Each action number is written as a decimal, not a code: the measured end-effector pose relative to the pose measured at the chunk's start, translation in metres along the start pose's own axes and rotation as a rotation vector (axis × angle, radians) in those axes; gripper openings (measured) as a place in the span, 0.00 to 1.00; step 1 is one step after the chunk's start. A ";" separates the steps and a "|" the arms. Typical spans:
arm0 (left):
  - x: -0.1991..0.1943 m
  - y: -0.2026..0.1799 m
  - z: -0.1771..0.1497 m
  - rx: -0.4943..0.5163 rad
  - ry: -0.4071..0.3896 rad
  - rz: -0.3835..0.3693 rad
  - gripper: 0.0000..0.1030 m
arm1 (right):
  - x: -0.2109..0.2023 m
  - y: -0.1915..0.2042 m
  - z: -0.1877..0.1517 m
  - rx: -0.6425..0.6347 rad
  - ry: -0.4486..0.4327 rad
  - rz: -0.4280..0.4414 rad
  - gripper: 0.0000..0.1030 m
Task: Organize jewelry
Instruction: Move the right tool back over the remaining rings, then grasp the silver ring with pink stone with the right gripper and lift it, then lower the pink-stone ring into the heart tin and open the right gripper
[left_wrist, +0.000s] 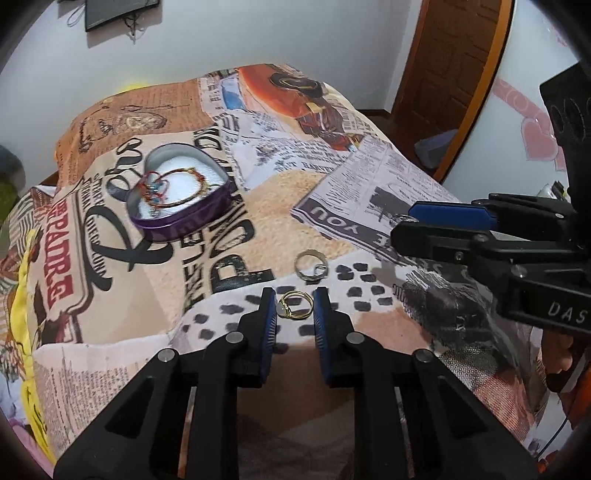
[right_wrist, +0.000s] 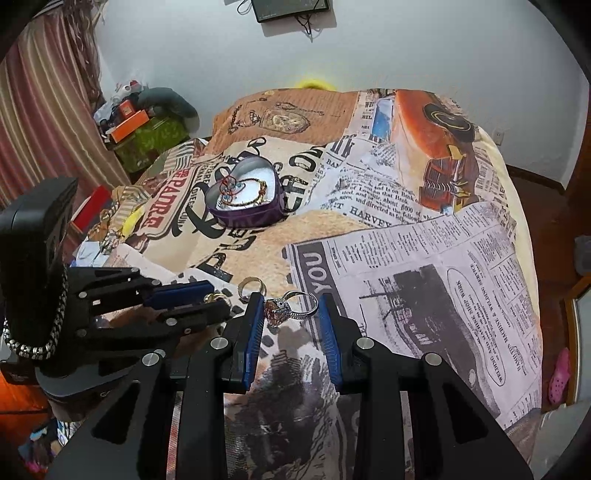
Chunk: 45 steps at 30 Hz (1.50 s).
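Note:
A purple heart-shaped tin lies open on the bed with bracelets inside; it also shows in the right wrist view. A gold ring with a pale stone lies between the fingertips of my left gripper, which is open around it. A silver ring lies just beyond. My right gripper is open around a silver ring with a large pink stone. The right gripper shows in the left wrist view, and the left gripper in the right wrist view.
The bed is covered by a newspaper-print blanket. A cluttered green box and a striped curtain stand at the left. A wooden door is at the right. A dark frame hangs on the wall.

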<state>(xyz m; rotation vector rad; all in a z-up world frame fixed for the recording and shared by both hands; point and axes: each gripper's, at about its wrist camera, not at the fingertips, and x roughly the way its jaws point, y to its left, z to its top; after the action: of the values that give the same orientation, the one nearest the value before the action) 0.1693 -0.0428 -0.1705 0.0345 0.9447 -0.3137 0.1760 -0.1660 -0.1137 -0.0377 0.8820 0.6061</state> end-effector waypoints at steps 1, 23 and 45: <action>-0.004 0.003 0.000 -0.008 -0.008 0.000 0.19 | 0.000 0.001 0.002 -0.001 -0.004 -0.001 0.26; -0.071 0.068 0.038 -0.095 -0.232 0.075 0.19 | 0.001 0.042 0.060 -0.075 -0.119 0.017 0.26; -0.025 0.117 0.062 -0.136 -0.191 0.073 0.19 | 0.062 0.042 0.106 -0.098 -0.059 0.041 0.27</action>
<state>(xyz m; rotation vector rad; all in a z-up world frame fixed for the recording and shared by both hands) 0.2373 0.0648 -0.1264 -0.0846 0.7711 -0.1808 0.2592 -0.0724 -0.0818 -0.0895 0.7977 0.6854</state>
